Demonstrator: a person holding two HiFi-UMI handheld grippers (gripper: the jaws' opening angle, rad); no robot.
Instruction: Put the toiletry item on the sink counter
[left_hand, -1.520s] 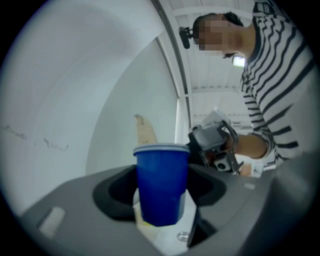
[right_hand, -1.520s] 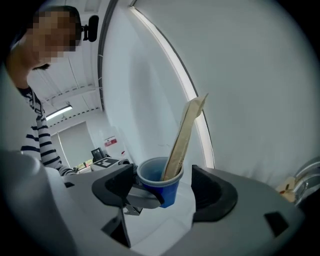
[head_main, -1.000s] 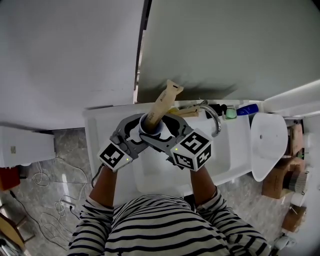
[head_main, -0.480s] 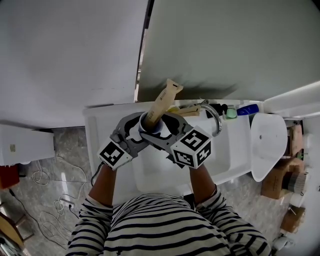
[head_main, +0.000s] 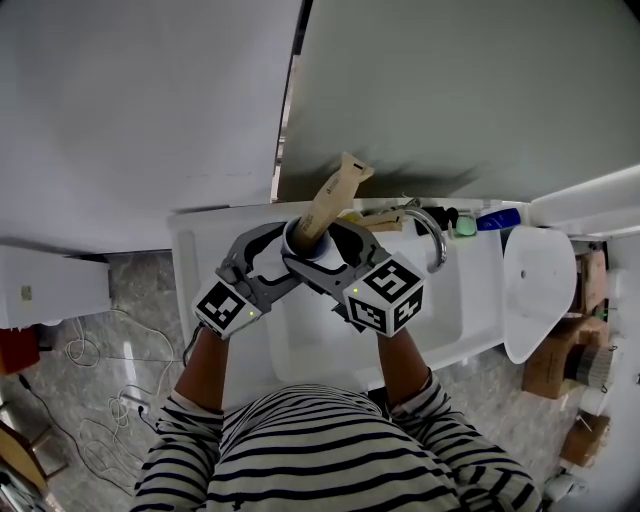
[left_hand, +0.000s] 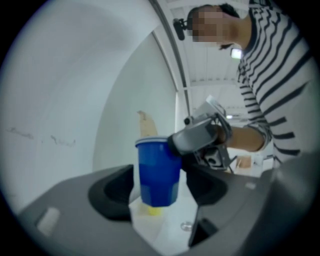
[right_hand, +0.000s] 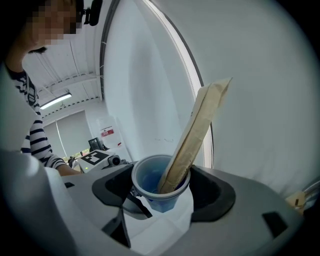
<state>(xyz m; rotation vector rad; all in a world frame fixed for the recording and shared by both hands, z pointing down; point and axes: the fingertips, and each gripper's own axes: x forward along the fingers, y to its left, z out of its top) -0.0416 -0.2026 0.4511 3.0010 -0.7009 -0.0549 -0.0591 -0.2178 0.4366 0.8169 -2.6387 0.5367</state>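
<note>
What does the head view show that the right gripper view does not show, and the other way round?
Only the head view: the white sink, its faucet and a blue bottle on the counter behind. Only the right gripper view: the inside of the blue cup, where the tan packet stands. Both: the cup, clamped by the right gripper, and the packet leaning out of it.

White sink counter (head_main: 196, 262), faucet (head_main: 433, 242), green jar (head_main: 462, 227), blue tube (head_main: 497, 219)
</note>
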